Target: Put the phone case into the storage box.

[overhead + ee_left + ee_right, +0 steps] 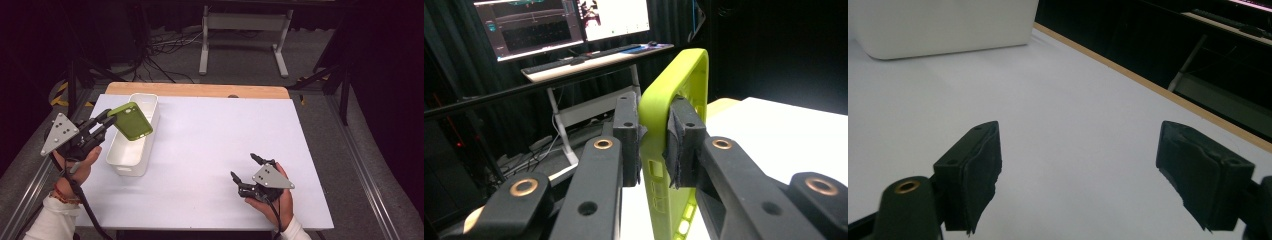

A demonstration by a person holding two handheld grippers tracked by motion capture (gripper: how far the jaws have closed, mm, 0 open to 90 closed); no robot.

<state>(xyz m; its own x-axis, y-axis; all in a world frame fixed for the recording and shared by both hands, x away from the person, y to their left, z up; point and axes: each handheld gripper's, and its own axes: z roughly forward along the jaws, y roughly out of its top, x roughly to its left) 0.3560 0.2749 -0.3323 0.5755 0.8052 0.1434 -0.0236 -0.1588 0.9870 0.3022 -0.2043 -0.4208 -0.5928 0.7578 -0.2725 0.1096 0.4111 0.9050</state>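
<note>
While the left gripper [102, 125] clamps the green phone case [131, 120] above the white bin [131, 165] at the table's left, pickup appears done and release remains. The case's long axis tilts down toward right-near. The right gripper [246, 169] rests apart, empty

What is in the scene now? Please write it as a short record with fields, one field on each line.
Surface: white table top with a wooden far edge
Container: white oblong bin at the table's left side
Held item: green phone case, above the bin
Left hand-held gripper: jaws closed on the case's edge
Right hand-held gripper: jaws wide apart, nothing between them, low over the table's near right part
</note>
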